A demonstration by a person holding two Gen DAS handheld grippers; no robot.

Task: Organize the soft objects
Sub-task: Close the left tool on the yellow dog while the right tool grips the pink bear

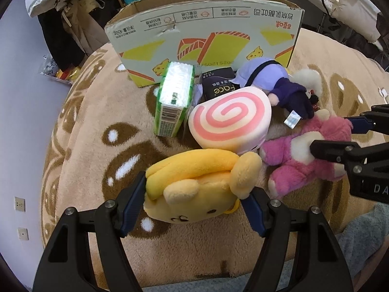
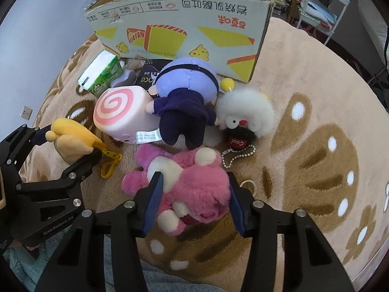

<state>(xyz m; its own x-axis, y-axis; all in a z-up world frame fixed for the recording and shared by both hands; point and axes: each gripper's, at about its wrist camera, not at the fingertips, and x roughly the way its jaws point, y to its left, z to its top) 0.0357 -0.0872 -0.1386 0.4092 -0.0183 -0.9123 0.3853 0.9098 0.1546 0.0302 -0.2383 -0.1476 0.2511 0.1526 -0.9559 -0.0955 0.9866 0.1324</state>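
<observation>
Yellow plush (image 1: 194, 189) sits nearest to the left gripper (image 1: 194, 209), and its blue pads touch the toy on both sides, so the jaws are pinching it. In the right wrist view the same left gripper (image 2: 70, 143) comes in from the left side, low over the blanket (image 2: 316, 121), with the yellow toy and its yellow clip (image 2: 109, 163) hanging at its tip.

Pink bear (image 2: 192, 194) lies between the fingers of the right gripper (image 2: 194, 204). Both pads press into its fur, so these jaws are closed on the bear. From the left wrist view the right gripper (image 1: 330, 133) reaches in from the right edge, almost level, and holds the bear (image 1: 304, 153) at its belly.

Behind them, on the same brown and beige blanket, there is a pink swirl cushion (image 1: 228, 119), a doll with purple hair (image 2: 184, 97) lying face down, and a white fluffy toy (image 2: 245, 114) just beside the doll. A green tissue pack (image 1: 173, 97) and a black packet (image 1: 218, 85) stand near the cardboard box (image 1: 206, 31), which is open at the top.
</observation>
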